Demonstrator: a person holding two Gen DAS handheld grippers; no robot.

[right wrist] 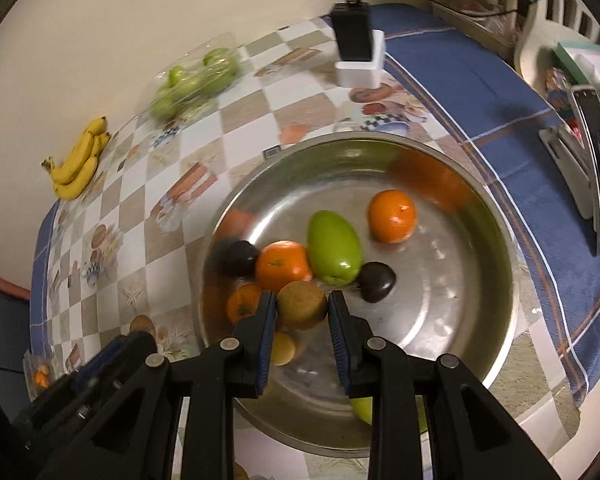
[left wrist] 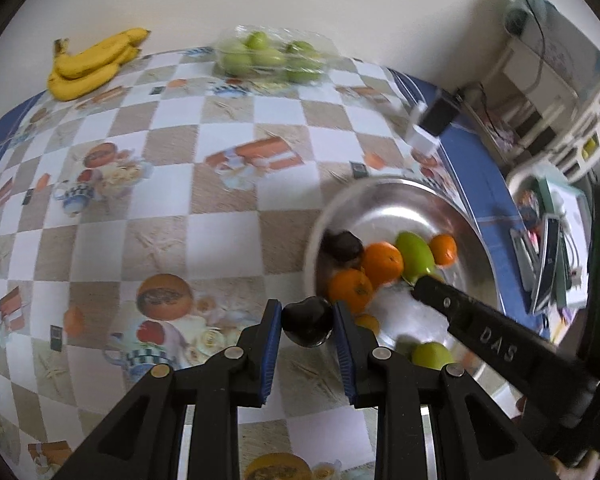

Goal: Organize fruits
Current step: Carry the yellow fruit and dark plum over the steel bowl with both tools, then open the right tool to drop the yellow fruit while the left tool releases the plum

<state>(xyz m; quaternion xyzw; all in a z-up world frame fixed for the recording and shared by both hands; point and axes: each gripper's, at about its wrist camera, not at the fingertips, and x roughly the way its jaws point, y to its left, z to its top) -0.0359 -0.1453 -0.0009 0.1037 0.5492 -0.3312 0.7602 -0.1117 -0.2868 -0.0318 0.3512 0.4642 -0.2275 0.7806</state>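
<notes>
While both claws carry fruit near bowl (right wrist: 496,216): left claw (left wrist: 307,320) clamped on plum (left wrist: 306,322), over counter (left wrist: 172,184) beside rim; right claw (right wrist: 302,306) clamped on kiwi (right wrist: 302,305), over bowl. Risks: round fruit squirting from pads; claws colliding; dropped fruit rolling off counter.

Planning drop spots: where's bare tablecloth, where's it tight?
Free: the checkered tablecloth between the yellow banana bunch, the bagged green fruit and the round steel bowl. Crowded: the bowl's left side, with oranges, a green mango and dark fruit.
</notes>
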